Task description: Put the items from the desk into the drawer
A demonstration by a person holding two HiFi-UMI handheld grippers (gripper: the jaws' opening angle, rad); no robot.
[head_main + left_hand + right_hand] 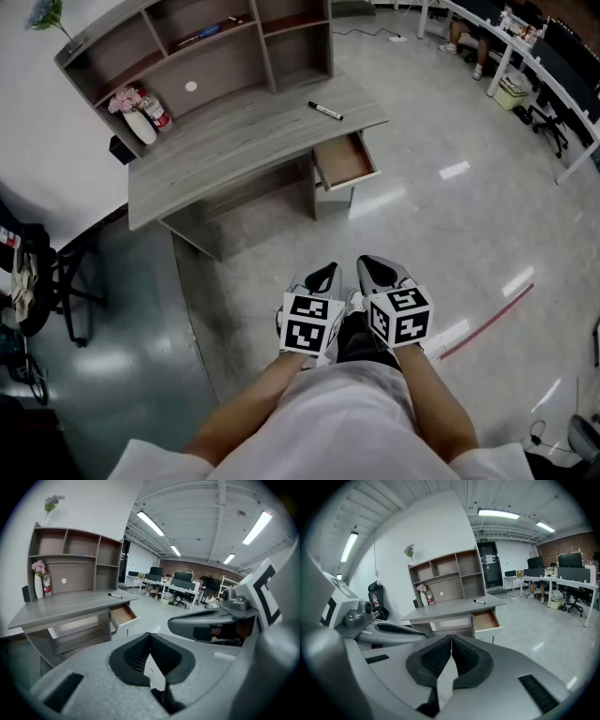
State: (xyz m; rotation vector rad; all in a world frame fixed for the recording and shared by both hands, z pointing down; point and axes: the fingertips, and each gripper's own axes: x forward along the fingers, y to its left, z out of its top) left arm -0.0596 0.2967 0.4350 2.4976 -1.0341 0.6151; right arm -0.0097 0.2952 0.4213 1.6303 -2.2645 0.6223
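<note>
Item for stowing: one black marker [325, 111] with a white band. It lies flat in the upper centre of the head view, near the right-hand end of the surface [234, 141] and apart from everything else there.

The drawer [345, 161] hangs just below that same end. It is pulled out, and its brown interior shows nothing inside from this angle.

At the far left of the surface, against the shelf unit [202, 56], stand a white vase [139, 122] of pink flowers and a small red can [156, 112], touching or nearly so. Whether these count as items to stow I cannot tell from the task wording.

Left tool [323, 274]: its own view shows the jaws brought together at the tips with nothing between them. Right tool [377, 268]: same finding, jaws closed tip to tip and empty. Both sit low in the centre of the head view, side by side over bare floor [450, 216] and well apart from the surface.

Assessment: no item has been taken up, and the step in hand is the approach to the surface.

The next move calls for walking in and parting the jaws of one tool. I would judge the right tool, since marker and drawer both lie to the right of the surface. The jaws should come down across the marker's barrel rather than along it. The marker is thin and round, so it may roll if nudged before the jaws close. The drawer needs no opening first.
</note>
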